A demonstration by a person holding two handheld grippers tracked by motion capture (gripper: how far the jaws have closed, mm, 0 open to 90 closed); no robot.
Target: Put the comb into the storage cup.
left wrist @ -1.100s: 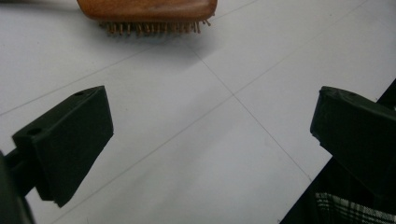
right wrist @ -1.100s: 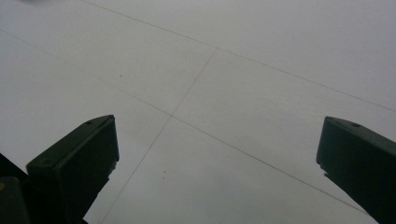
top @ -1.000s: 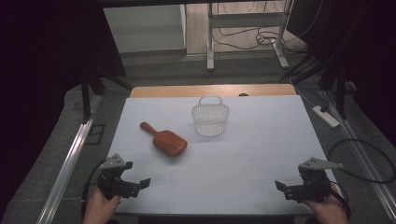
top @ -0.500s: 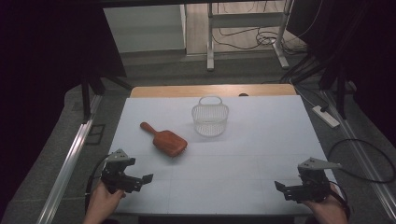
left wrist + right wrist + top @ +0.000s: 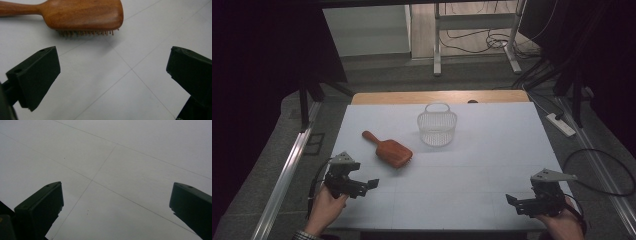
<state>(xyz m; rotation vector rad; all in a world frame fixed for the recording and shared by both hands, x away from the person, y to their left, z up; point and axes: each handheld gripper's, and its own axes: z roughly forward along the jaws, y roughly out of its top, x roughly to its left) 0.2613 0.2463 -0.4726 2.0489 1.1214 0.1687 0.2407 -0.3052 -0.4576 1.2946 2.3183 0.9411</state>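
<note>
Two grippers, both w/ jaws spread wide and holding nothing. The left gripper sits low over the white table, and the wooden hairbrush lies just ahead of it and a little to the side, apart from the jaws, not touched. In the left gripper view the hairbrush rests bristles down, handle running off away from the head, w/ the head nearest the jaws. The right gripper hovers over bare table, well apart from the brush, nothing between its jaws. A clear mesh basket stands upright beyond the brush, farther from the left gripper, not touching it.

Judgement: the reach for the brush is the step in hand, grasp not yet made.

Risks from here:
- The head is broad, so jaws closing across it may catch an edge only and it could slip out or tip.
- Coming in too low could shove the brush fwd on the smooth top, toward the basket.
- The smooth rounded back gives poor purchase, so the brush may rotate in the grip.
- The handle looks the safer spot but lies on the far side.
</note>
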